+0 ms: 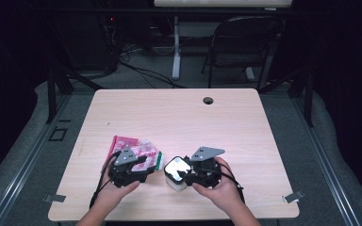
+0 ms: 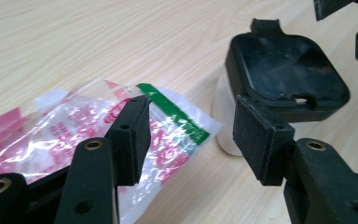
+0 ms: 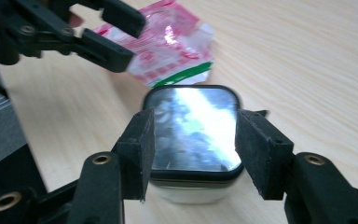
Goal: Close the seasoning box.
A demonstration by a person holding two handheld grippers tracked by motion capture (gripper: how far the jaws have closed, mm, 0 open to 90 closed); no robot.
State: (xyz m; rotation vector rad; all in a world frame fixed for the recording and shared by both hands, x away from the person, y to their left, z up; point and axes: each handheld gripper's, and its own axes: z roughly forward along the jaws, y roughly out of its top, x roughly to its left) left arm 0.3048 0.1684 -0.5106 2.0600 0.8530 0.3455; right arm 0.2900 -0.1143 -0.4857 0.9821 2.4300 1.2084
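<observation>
A crumpled clear plastic bag (image 1: 141, 151) with red print and a green strip lies on the wooden table (image 1: 179, 117). Right of it stands a small white container (image 1: 176, 172) with a glossy black lid. My left gripper (image 1: 147, 168) hovers over the bag's near end (image 2: 51, 130), open, with nothing between its jaws (image 2: 193, 126). The container's lid (image 2: 286, 70) sits just beyond it. My right gripper (image 1: 185, 173) points left at the container. Its jaws (image 3: 196, 128) stand on either side of the lid (image 3: 191, 102), apart, not pressing. The bag (image 3: 168, 51) and the left gripper (image 3: 121, 37) lie behind.
A cable hole (image 1: 208, 100) sits near the table's far edge. Metal clips (image 1: 56, 198) (image 1: 293, 197) mark the front corners. A folding chair (image 1: 245, 42) and a desk leg (image 1: 176, 47) stand on the floor beyond the table.
</observation>
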